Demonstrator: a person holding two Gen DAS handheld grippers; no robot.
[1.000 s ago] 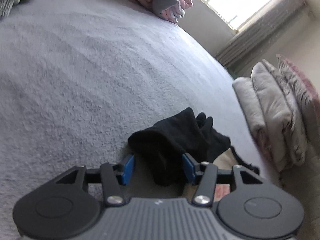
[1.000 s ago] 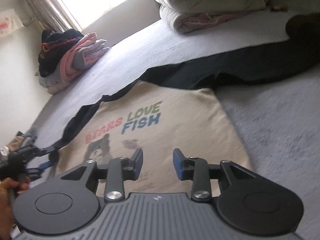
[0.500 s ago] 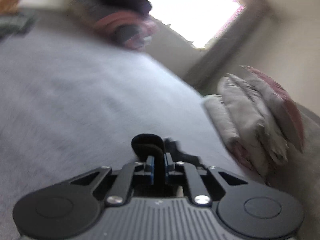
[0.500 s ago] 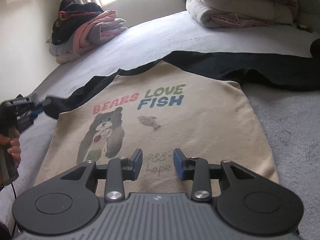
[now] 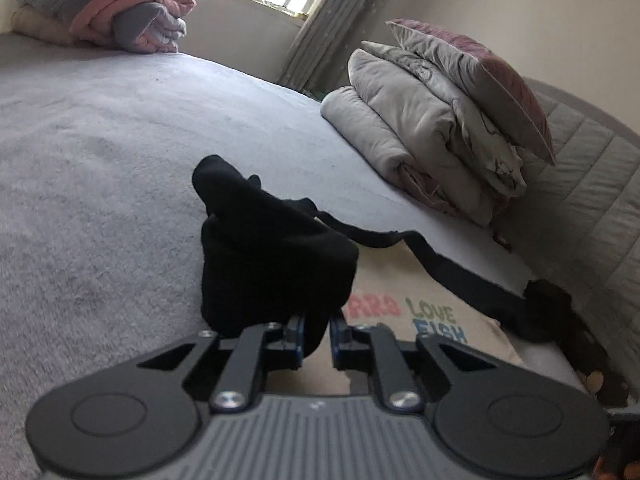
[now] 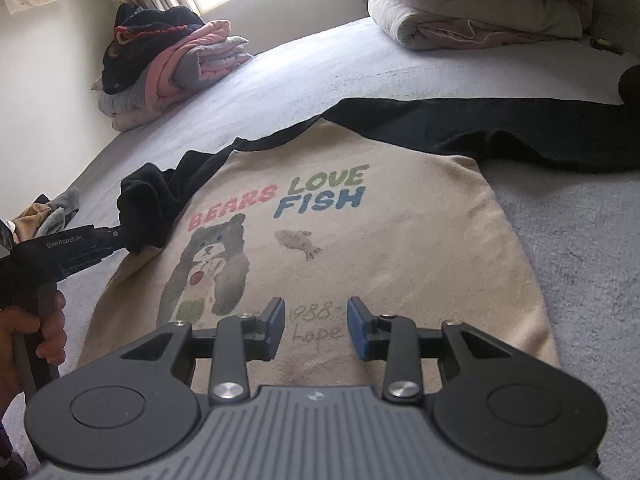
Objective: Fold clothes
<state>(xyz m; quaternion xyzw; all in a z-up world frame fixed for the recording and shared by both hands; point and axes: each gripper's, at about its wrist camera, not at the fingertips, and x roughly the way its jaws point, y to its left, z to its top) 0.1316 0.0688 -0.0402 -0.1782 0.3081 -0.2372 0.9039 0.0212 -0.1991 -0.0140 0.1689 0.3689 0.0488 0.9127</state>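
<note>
Matt cloth shirt [image 6: 360, 240]; fuzzy grey bedcover [image 6: 580, 240]

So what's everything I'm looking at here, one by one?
Sweatshirt: one, cream with bear print and black sleeves, flat on bed.
Black sleeve: one, bunched, pinched in left gripper.
Bed cover: one, grey.
Folded duvets: one stack, grey-pink, by headboard.
Clothes pile: one, pink, grey, dark, near window.
Left gripper: black, blue pads, shut on sleeve.
Right gripper: black, blue pads, open over shirt hem.
Hand: one, holding left gripper's handle.
</note>
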